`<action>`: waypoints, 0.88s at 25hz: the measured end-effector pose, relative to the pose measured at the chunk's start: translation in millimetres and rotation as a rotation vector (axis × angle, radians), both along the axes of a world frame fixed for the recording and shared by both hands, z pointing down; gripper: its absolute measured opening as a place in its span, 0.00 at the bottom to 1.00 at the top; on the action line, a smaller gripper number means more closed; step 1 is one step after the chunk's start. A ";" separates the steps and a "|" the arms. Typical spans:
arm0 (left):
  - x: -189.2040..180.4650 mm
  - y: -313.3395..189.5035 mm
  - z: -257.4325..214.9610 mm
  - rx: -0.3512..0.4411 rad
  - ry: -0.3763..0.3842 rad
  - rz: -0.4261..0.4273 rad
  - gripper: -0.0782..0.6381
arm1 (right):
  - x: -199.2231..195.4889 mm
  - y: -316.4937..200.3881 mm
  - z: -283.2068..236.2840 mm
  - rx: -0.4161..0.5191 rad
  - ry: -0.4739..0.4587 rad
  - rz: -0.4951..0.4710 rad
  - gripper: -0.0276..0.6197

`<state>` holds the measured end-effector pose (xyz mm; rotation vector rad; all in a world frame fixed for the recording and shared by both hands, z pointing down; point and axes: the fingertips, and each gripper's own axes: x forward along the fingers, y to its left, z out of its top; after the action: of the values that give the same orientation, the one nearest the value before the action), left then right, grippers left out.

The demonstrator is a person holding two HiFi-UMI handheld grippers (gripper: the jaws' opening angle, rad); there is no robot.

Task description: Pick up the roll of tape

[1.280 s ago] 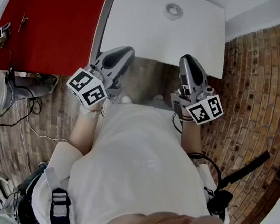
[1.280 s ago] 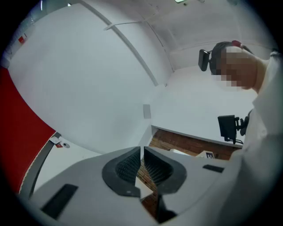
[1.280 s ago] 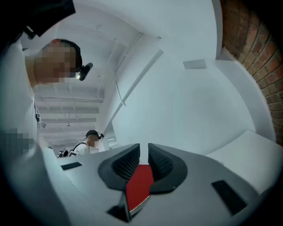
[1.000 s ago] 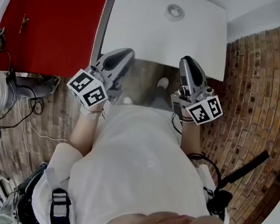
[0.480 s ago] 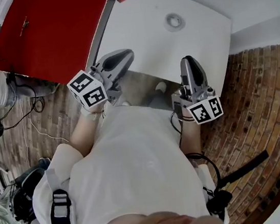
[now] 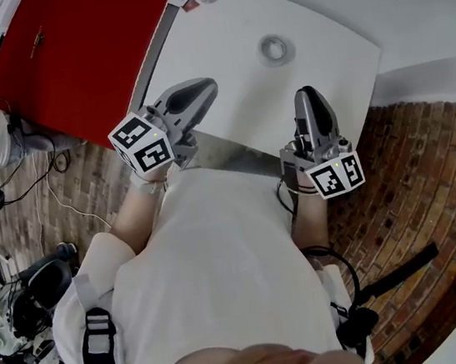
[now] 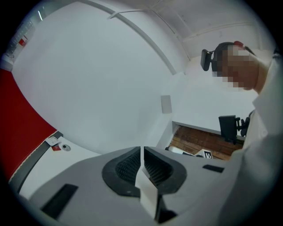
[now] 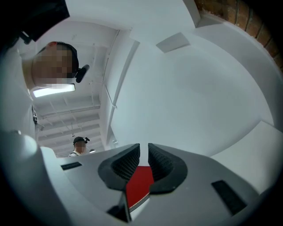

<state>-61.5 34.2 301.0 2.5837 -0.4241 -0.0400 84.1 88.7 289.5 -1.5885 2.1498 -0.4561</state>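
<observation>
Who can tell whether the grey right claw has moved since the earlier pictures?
Yes. The right claw advanced over the white table towards the grey tape roll: the table's near edge, earlier by its tip, now reaches its marker cube.

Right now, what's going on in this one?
A person stands at a white table, holding the left tool and the right tool out over its near edge. Both tools are shut and empty. The roll of tape lies untouched farther across the table, ahead of both tools.
</observation>
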 end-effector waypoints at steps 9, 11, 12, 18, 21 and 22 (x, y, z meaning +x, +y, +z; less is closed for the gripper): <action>64.9 -17.1 -0.1 -0.017 -0.022 -0.061 0.12 | 64.0 -25.7 6.5 -0.027 0.026 -0.064 0.11; 76.3 -16.9 1.1 -0.016 -0.022 -0.073 0.12 | 75.9 -28.2 9.0 -0.032 0.022 -0.075 0.11; 81.3 -16.6 2.0 -0.015 -0.018 -0.078 0.12 | 81.6 -28.9 10.0 -0.034 0.019 -0.080 0.11; 100.9 -13.1 3.6 -0.032 -0.042 -0.105 0.12 | 106.6 -34.2 12.1 -0.042 0.010 -0.089 0.11; 104.0 -14.1 7.3 -0.029 -0.023 -0.109 0.12 | 111.9 -35.2 15.0 -0.052 0.009 -0.089 0.11; 104.2 -15.3 7.9 -0.030 -0.022 -0.109 0.12 | 112.5 -36.2 16.3 -0.056 0.007 -0.089 0.11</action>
<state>42.7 18.9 308.9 2.5316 -0.5695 -0.0439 196.7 52.6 305.9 -1.5305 2.2385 -0.5438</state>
